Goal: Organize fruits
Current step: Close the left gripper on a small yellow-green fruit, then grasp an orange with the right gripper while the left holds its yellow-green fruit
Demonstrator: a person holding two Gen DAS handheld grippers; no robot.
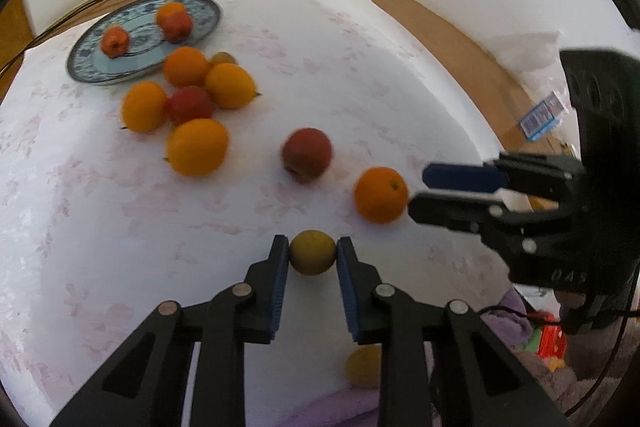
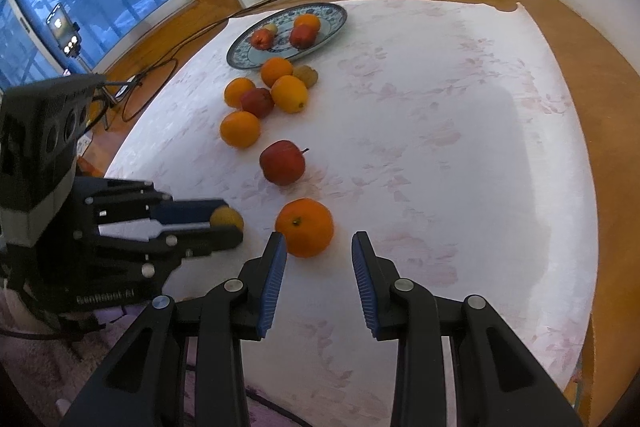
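Clamped in the left tongs (image 1: 312, 254), a small yellow-brown fruit (image 1: 312, 252) sits pinched between both pads on the bench (image 2: 460, 147). Right tongs (image 2: 319, 247) stand slightly apart and empty, just short of an orange (image 2: 305, 227). Lifting straight and slowly should keep the round fruit from slipping before the far plate (image 1: 208, 7)

A small yellow-brown fruit (image 1: 312, 252), possibly a kiwi, sits near the tablecloth's front edge, with an orange (image 1: 380, 194) and a red apple (image 1: 307, 155) lying apart just beyond it. Farther back, four oranges (image 1: 197, 146) cluster touching around another apple (image 1: 189, 104). The blue-patterned plate (image 1: 208, 11) behind holds two reddish fruits (image 1: 115, 42) and an orange.
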